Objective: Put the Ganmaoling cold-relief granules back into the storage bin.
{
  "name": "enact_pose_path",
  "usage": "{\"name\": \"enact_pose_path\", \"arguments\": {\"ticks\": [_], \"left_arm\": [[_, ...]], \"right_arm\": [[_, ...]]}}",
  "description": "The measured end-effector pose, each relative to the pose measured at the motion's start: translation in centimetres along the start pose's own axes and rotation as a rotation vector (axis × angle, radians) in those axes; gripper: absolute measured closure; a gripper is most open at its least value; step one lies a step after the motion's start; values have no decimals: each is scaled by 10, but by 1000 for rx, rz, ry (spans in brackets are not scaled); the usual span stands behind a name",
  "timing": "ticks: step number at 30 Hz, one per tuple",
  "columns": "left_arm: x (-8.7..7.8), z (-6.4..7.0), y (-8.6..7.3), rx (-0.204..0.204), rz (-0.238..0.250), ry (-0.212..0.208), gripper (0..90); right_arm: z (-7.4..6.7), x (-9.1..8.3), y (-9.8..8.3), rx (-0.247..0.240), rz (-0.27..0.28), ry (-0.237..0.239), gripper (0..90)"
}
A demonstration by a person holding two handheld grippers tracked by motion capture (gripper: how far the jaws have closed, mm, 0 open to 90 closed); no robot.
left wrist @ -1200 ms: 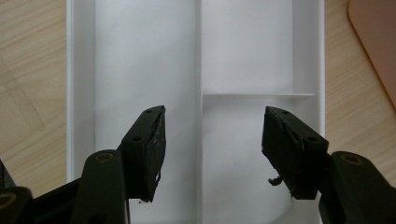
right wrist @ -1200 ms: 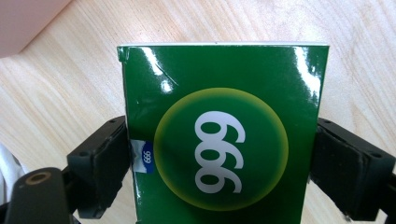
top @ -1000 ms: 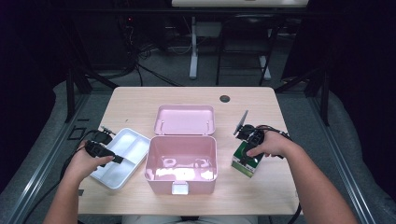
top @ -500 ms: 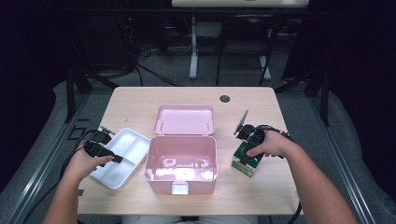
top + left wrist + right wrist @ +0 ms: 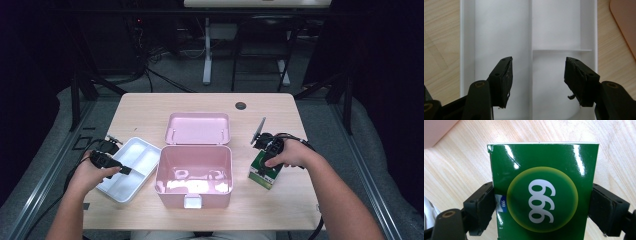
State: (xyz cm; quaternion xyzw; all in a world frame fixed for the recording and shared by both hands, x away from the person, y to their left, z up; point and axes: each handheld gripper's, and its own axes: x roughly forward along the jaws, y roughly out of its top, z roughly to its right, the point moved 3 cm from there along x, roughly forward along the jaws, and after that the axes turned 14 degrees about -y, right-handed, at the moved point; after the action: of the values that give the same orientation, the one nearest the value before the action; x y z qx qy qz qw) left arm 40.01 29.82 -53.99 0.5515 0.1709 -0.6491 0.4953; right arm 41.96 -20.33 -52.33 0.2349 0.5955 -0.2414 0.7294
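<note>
A green carton [image 5: 262, 176] with a yellow disc and white digits [image 5: 541, 200] stands on the table right of the open pink box [image 5: 194, 172]. My right gripper [image 5: 265, 166] comes down on it from above, jaws pressed on its two sides [image 5: 541, 205], shut on it. The pink lid [image 5: 198, 128] lies flat behind the box. Left of the box lies a white divided tray [image 5: 142, 156]. My left gripper [image 5: 123, 170] hovers over the tray [image 5: 499, 37], open [image 5: 537, 72] with nothing between its jaws.
A wooden table [image 5: 150, 110] carries everything; a small black round cap [image 5: 241, 106] sits near its far edge. Bare wood lies behind the carton and in front of the pink box. Dark floor, cables and a stand's legs lie beyond.
</note>
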Motion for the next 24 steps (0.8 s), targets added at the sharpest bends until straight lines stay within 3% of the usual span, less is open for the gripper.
{"name": "enact_pose_path", "arguments": {"ticks": [24], "left_arm": [[1, 0, 0, 0, -7, -2, 401]], "right_arm": [[4, -29, -2, -23, 2, -19, 158]]}}
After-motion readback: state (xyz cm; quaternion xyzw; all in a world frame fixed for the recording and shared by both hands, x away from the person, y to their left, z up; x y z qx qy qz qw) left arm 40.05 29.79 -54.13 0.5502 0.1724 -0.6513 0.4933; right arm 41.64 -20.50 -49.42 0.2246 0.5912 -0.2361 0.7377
